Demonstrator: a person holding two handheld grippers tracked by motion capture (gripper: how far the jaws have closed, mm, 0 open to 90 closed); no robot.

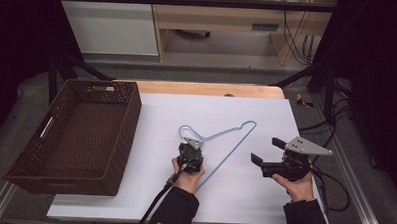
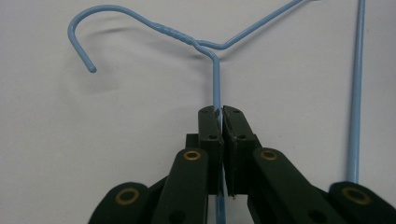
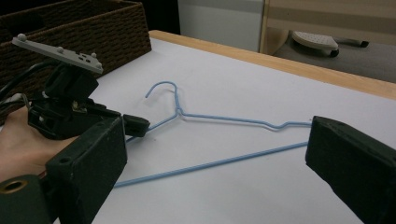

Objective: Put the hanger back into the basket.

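Black left tool point(image 2: 219, 112) clamped on thin blue wire hanger point(image 2: 215, 79), lying flat on white table point(image 1: 233, 193); right tool point(image 1: 265, 153) wide, empty. Grasp done; lift & move to brown wicker basket point(image 1: 131, 114) pending, likely

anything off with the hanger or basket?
Nothing stands out. The blue wire hanger lies flat on the white tabletop, unbent; the left gripper is shut on one shoulder wire. The wicker basket sits upright at the left.

Glossy blue wire hanger point(image 1: 225, 143), woven wicker basket point(image 1: 75, 137)
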